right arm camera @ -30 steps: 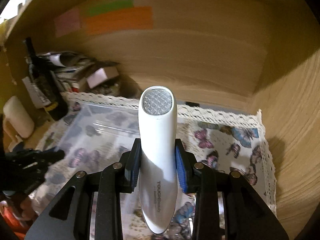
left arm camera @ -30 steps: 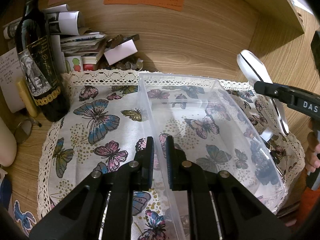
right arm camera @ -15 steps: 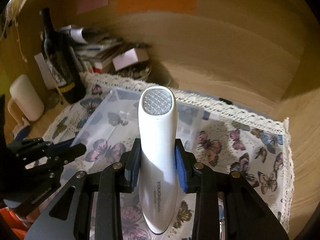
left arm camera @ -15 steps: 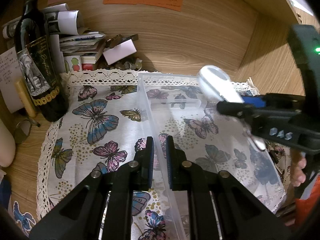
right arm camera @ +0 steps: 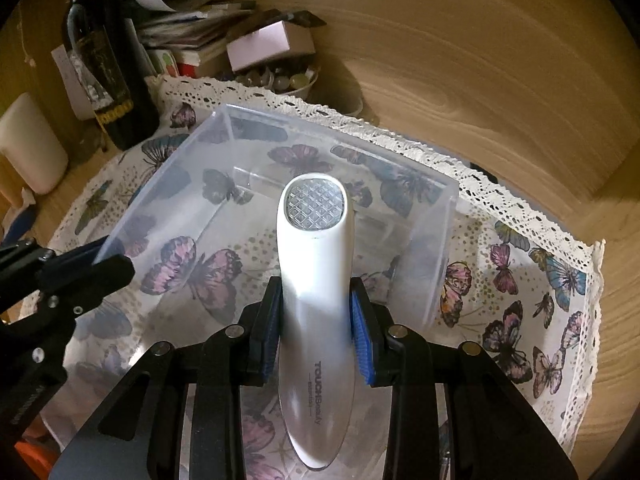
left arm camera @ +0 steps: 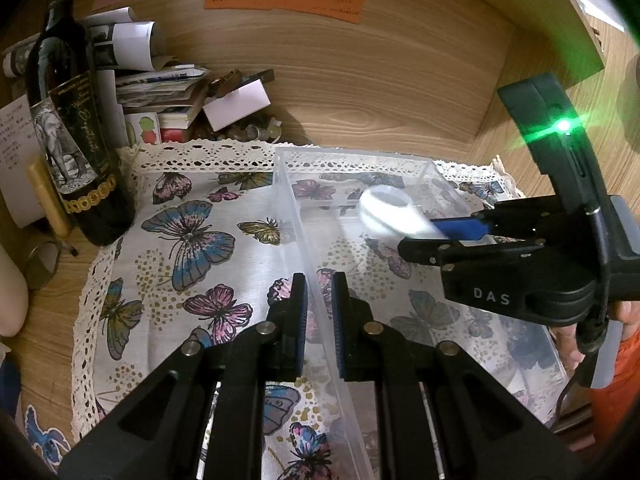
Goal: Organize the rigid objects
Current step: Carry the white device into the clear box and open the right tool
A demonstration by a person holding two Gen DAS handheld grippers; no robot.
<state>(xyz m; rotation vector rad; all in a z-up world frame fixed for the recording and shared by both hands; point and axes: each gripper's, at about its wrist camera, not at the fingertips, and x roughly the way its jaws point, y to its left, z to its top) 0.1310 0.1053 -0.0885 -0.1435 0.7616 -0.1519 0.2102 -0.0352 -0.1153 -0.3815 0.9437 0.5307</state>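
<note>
A clear plastic bin [left arm camera: 352,164] stands on a butterfly-print cloth [left arm camera: 192,240]; it also shows in the right wrist view [right arm camera: 436,240]. My left gripper [left arm camera: 319,292] is shut on the bin's left wall, one finger on each side. My right gripper [right arm camera: 315,320] is shut on a white handheld beauty device [right arm camera: 316,280] with a textured head, holding it above the bin's inside. In the left wrist view the device [left arm camera: 386,210] looks blurred over the bin's far half, with the right gripper [left arm camera: 460,236] behind it.
A dark wine bottle [left arm camera: 76,140] stands at the cloth's back left corner. A pile of papers, boxes and a bowl of small items [left arm camera: 224,108] sits against the wooden back wall. A cream cylinder [right arm camera: 28,148] stands further left. A wooden side wall [right arm camera: 560,80] rises on the right.
My right gripper has carried the white device leftward and down, from beside the bin to over its inside. My left gripper has kept its hold on the bin wall.
</note>
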